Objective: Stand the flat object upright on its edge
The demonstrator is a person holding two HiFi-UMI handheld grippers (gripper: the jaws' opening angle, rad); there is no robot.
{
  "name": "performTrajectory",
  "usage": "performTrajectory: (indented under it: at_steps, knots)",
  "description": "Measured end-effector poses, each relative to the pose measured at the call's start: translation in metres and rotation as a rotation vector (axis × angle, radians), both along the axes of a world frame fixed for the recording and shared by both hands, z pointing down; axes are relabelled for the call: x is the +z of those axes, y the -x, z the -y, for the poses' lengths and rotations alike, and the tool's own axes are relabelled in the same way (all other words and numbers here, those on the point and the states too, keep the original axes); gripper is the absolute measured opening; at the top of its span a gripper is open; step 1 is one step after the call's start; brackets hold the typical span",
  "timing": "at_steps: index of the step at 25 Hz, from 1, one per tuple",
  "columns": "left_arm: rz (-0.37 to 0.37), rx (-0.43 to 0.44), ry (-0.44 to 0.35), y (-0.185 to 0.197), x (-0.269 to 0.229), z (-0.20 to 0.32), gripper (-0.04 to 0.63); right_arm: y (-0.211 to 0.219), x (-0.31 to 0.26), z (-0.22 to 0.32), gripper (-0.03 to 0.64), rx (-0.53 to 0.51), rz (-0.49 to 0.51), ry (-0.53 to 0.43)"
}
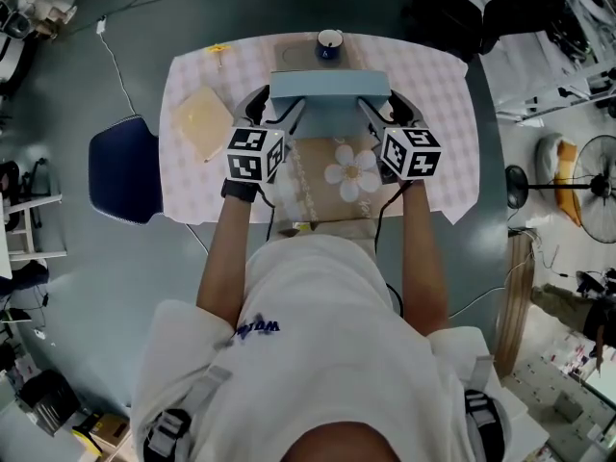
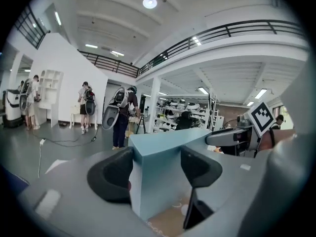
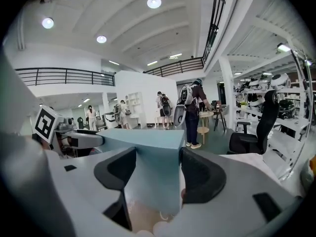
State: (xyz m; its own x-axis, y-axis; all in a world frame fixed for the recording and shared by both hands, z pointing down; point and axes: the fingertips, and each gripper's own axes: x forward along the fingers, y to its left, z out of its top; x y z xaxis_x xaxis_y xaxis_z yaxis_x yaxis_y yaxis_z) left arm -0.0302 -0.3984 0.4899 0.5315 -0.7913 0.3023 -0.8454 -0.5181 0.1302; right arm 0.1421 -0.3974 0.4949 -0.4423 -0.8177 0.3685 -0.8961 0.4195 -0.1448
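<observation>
Standing on its long edge at the middle of a pink checked tabletop (image 1: 443,114) is a pale blue flat box (image 1: 329,89), seen from above by the head camera. A person leans over it with a tool in each hand.

The left tongs (image 2: 157,169) close round the left end of the box. In the left gripper view both dark pads lie flat against its two broad faces, with a top corner of the box rising between them. The right tongs (image 3: 158,174) hold the right end of the box the same way, pads pressed to either face, so the jaws of both stand only as wide as the box is thick.

On the person's side of the box a brown sheet with a white flower (image 1: 318,176) lies flat on the cloth, and its far edge runs under the box. Left of the box, well apart from it, rests a pale yellow square pad (image 1: 202,121). Beyond the box, near the far edge of the tabletop, sits a small white cup (image 1: 329,41). Further left of the box, off the tabletop, stands a dark blue chair (image 1: 120,166).
</observation>
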Motion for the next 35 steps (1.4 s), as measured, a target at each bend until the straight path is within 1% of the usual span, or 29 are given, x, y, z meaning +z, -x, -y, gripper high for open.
performTrajectory:
  at_steps: [2, 4, 9, 16, 20, 22, 24, 28, 29, 35]
  knots:
    - [0.021, 0.01, -0.03, 0.0, -0.011, -0.001, 0.304, 0.0, -0.009, -0.001, 0.29, -0.003, -0.001, -0.024]
    - [0.015, 0.013, -0.038, 0.0, -0.016, -0.002, 0.304, 0.0, -0.013, -0.002, 0.29, -0.002, -0.001, -0.041]
    - [-0.032, -0.009, -0.029, 0.005, -0.017, -0.005, 0.299, 0.002, -0.014, -0.006, 0.279, 0.006, 0.029, -0.033]
    - [-0.029, -0.013, -0.02, 0.007, -0.013, -0.009, 0.29, 0.002, -0.008, -0.01, 0.273, 0.009, 0.028, -0.023]
    - [-0.015, -0.008, -0.018, 0.008, -0.008, -0.008, 0.291, 0.003, 0.0, -0.008, 0.275, 0.003, 0.01, -0.012]
    - [0.002, -0.003, 0.0, 0.009, 0.004, -0.007, 0.295, 0.006, 0.012, -0.007, 0.276, -0.004, -0.006, 0.006]
    - [0.011, -0.001, 0.016, 0.009, 0.023, -0.008, 0.303, 0.008, 0.028, -0.009, 0.299, -0.011, -0.026, 0.019]
    - [0.001, -0.009, -0.02, 0.008, 0.032, -0.014, 0.316, 0.01, 0.035, -0.013, 0.301, -0.015, -0.068, -0.017]
    - [0.002, -0.008, -0.022, 0.007, 0.031, -0.014, 0.325, 0.01, 0.034, -0.013, 0.302, -0.017, -0.07, -0.017]
    - [-0.004, -0.004, -0.029, 0.008, 0.026, -0.015, 0.325, 0.011, 0.028, -0.013, 0.313, -0.019, -0.072, -0.026]
